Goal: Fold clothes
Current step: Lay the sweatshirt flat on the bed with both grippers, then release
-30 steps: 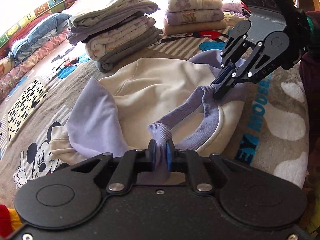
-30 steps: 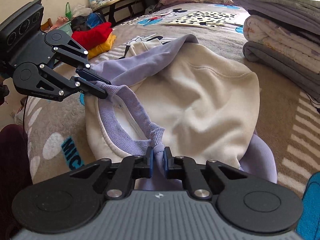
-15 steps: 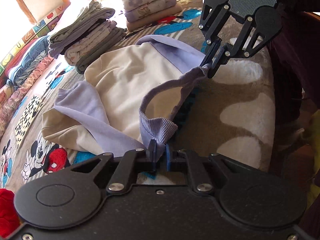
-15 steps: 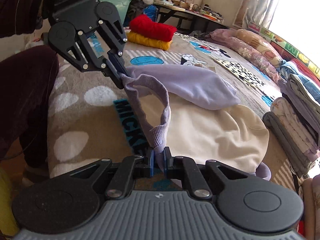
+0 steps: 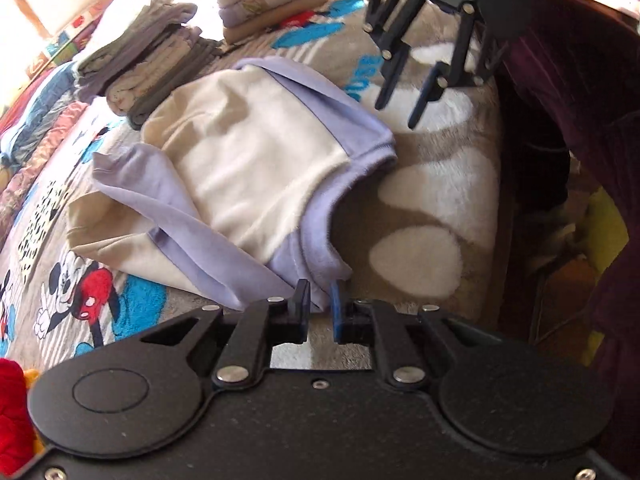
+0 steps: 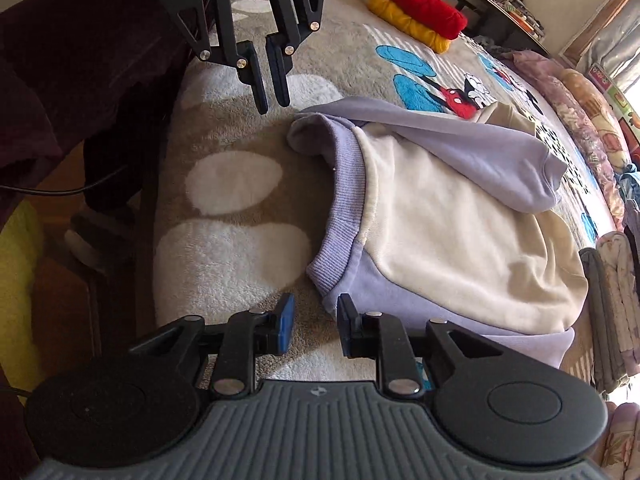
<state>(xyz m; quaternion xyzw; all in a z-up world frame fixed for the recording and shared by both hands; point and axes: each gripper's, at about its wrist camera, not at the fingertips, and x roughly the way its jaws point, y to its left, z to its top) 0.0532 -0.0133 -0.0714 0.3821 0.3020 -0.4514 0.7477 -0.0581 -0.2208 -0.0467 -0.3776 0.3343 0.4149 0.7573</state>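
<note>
Both claws stood open: the left gripper [image 5: 319, 300] beside the sweatshirt [image 5: 248, 160] hem, the right gripper [image 6: 312, 322] clear. The next fold probably needed the sleeve [image 6: 460, 148] tucked.

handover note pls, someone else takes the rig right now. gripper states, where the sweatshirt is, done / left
Left hand-held gripper: open, ribbed hem between its fingers, not clamped.
Right hand-held gripper: open, empty, beside the hem.
Cream-and-lilac sweatshirt: lying on the cartoon blanket, sleeves folded over the body.
Done: sleeves in, hem laid down near the bed edge.
Left: probably fold the body over, then add it to the folded stacks.
</note>
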